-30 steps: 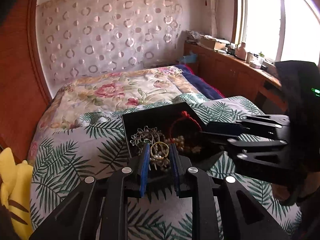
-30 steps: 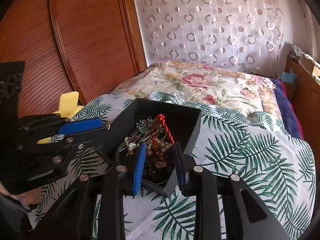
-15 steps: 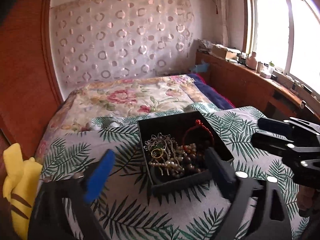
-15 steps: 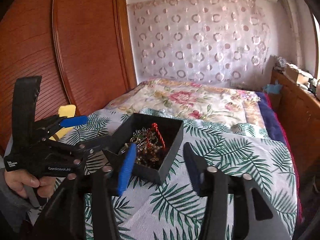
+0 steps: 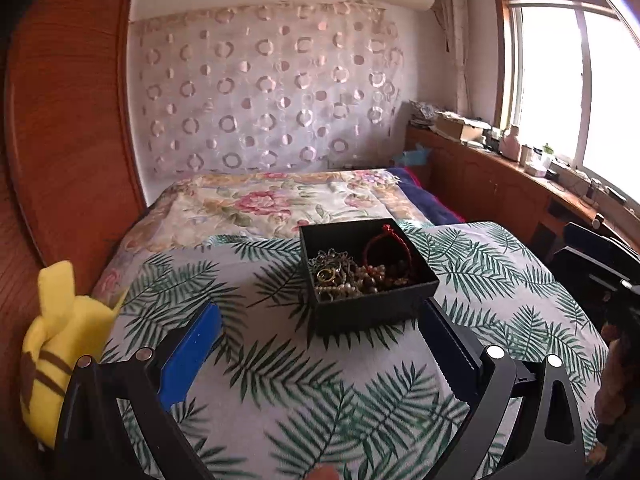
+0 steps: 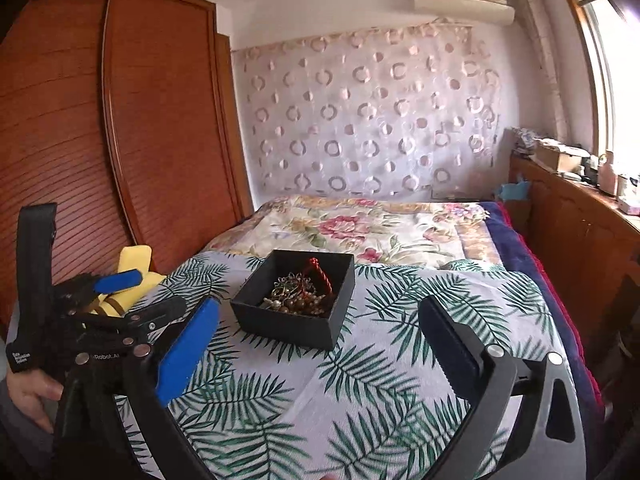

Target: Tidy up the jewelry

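Observation:
A black open box stands on the palm-leaf cloth on the bed. It holds a tangle of jewelry: pearl and bead strands, a gold ring and a red cord bracelet. The box also shows in the right wrist view. My left gripper is open and empty, pulled back in front of the box. My right gripper is open and empty, back from the box and to its right. The left gripper shows at the left of the right wrist view.
A yellow plush toy lies at the bed's left edge by the wooden wardrobe. A floral quilt covers the far bed. A wooden counter with small items runs under the window on the right.
Both grippers have opened wide and drawn back and up from the box. The jewelry lies in the box, which now stands farther off in both views.

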`<action>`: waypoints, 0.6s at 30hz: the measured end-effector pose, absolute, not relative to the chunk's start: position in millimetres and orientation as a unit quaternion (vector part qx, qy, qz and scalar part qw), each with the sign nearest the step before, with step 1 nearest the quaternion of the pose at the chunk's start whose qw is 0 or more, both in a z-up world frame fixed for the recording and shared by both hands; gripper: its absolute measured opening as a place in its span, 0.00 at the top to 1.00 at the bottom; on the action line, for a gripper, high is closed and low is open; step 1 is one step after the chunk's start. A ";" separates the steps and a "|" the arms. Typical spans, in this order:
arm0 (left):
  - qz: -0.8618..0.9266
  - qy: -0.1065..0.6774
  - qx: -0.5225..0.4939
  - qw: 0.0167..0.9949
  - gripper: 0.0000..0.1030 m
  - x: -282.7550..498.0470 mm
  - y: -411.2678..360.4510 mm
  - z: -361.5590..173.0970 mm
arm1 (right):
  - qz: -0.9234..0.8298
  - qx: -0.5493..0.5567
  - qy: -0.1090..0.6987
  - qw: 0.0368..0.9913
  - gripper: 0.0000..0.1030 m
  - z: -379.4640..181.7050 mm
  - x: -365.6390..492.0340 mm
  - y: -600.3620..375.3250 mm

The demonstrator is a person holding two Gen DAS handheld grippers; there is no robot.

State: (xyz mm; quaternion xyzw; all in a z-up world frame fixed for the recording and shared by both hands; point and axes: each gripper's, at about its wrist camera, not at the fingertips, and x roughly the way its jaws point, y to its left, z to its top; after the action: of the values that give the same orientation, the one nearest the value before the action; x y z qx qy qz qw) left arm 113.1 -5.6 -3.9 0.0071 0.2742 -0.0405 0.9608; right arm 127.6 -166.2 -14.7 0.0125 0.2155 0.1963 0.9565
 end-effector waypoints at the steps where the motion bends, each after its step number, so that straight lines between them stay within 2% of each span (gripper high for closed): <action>1: -0.035 0.272 0.004 0.962 0.08 106.6 -4.0 -3.1 | 0.192 0.013 0.212 0.958 0.02 -13.7 122.0 -167.5; 18: -0.010 0.255 0.002 0.967 0.08 64.8 13.8 0.0 | 0.148 0.007 0.210 0.966 0.02 -26.1 96.3 -167.8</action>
State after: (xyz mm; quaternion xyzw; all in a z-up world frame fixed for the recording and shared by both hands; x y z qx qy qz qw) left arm 64.8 13.8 0.0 0.0015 0.2551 -0.0104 0.9669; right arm 96.3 -167.8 -26.1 0.0072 0.2098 0.1484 0.9664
